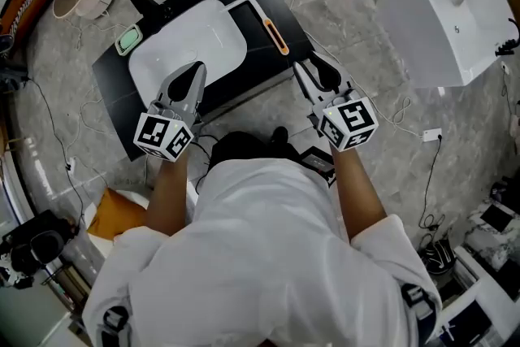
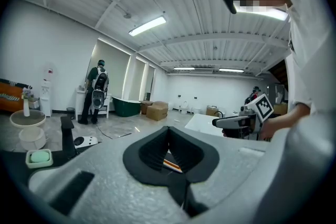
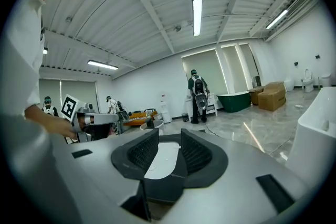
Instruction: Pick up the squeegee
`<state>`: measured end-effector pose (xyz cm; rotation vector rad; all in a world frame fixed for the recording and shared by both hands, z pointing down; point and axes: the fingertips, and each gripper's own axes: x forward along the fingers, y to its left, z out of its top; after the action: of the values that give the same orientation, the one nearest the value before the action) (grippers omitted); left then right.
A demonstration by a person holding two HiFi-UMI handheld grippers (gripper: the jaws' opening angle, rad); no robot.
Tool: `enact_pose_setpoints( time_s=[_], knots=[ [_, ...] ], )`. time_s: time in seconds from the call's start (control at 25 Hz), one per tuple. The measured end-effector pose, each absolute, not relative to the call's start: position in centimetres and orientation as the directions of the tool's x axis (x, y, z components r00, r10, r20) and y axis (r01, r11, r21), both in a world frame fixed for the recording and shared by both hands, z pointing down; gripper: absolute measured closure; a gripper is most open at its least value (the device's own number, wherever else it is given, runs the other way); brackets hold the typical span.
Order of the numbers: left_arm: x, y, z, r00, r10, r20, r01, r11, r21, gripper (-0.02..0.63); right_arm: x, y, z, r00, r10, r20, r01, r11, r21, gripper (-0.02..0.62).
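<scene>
Just approaching, with right gripper (image 1: 317,71) gaping and empty, left gripper (image 1: 197,71) pinched closed on nothing. Next, probably need to line right jaws over squeegee (image 1: 276,36) handle, slightly far-left.

The squeegee (image 1: 275,32) is a long, slim tool with an orange grip section on a dark, narrow body and a paler far end. It lies flat and unheld on the black board (image 1: 118,93), in the strip between the white basin (image 1: 195,41) and the board's right edge. Its long axis runs roughly parallel to that edge, and the orange section points toward the near right corner.
</scene>
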<state>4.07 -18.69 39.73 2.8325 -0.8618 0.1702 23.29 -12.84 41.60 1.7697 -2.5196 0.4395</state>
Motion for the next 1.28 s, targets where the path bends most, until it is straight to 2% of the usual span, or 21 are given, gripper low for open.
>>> enact_pose_setpoints(
  time_s=[0.64, 1.28],
  knots=[
    [0.6, -28.8, 45.8, 0.782, -0.596, 0.181, -0.623, -0.746, 0.237, 0.592, 20.9, -26.4, 46.2, -0.403, -0.848, 0.344, -0.914, 0.356, -0.194, 0.460],
    [0.0, -33.8, 51.0, 0.813, -0.547, 0.199, -0.581, -0.738, 0.344, 0.593, 18.0, -35.2, 54.2, -0.375, -0.737, 0.563, -0.920, 0.368, -0.131, 0.443]
  ],
)
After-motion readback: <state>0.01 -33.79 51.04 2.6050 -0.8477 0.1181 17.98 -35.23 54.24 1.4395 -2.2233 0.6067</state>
